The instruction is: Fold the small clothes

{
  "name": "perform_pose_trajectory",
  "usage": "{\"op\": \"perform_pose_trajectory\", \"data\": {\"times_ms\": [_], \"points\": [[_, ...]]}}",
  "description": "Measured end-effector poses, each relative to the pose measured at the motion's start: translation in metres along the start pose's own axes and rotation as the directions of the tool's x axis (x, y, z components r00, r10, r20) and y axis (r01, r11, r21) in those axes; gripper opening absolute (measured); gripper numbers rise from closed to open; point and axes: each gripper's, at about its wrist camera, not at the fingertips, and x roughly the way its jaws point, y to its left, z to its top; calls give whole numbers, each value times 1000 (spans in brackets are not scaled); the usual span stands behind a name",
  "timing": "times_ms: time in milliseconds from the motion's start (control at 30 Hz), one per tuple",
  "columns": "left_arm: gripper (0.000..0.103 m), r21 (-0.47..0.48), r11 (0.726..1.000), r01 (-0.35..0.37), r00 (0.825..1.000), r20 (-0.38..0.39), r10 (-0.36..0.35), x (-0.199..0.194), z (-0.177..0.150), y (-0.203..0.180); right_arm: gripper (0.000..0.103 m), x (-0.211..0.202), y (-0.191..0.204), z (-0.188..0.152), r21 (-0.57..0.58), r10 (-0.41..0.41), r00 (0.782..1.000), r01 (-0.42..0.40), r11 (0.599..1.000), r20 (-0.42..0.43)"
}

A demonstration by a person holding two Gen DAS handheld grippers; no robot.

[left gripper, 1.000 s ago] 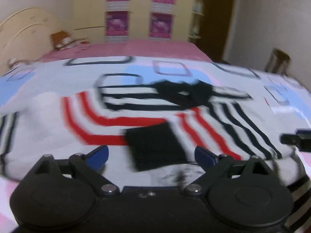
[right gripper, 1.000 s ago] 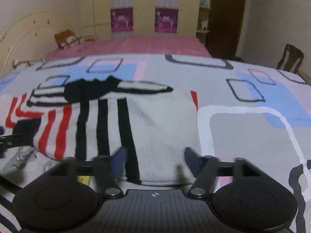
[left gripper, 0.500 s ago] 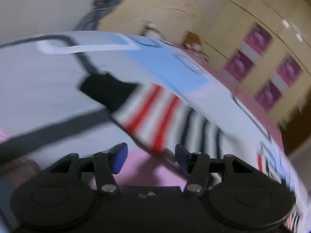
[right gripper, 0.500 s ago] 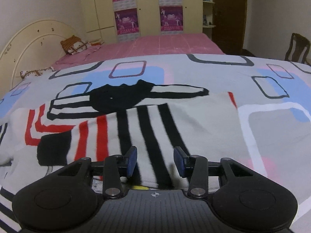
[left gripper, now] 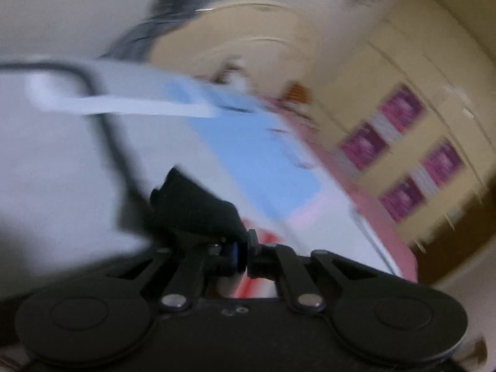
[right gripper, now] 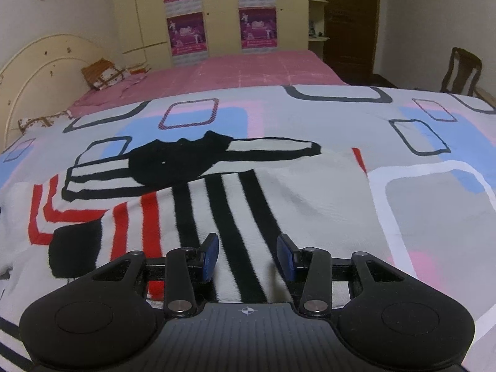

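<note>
**Cuff pinched on the left, hem framed on the right**

Where the left wrist view is smeared by blur and tilted hard, the left gripper is seen with its jaws brought together, a fold of cloth caught between the blue pads. The jaws have just been closing, and the black cuff of the striped sweater is bunched right at the fingertips, so the grip is read as clamped on that cuff. A little red-and-white knit is glimpsed beneath the closed fingers. Behind it the patterned bedspread is shown in grey, white and light blue, with a cream headboard and purple posters at a slant.

In the right wrist view the sweater is laid flat on the bedspread, white with black and red stripes, its black collar toward the far side and a black patch at the near left. The right gripper is held over the near hem with its jaws partly apart; black stripes run between the two blue pads, and no pressing on the cloth can be made out. A pink sheet is seen beyond, and a wooden chair at the far right.
</note>
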Motion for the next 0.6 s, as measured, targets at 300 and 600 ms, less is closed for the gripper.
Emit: {"op": "perform_pose_trajectory", "data": {"times_ms": [300,600], "points": [[5,386,883,265,960,-194,-203,-5,-88,-171,42,-8,-22,1,62,0,1000,-1,998,28],[5,548,722,422,889,-407,-210,-9,-200,-271,42,-31,-65,-4,148,-6,999,-1,989,46]]}}
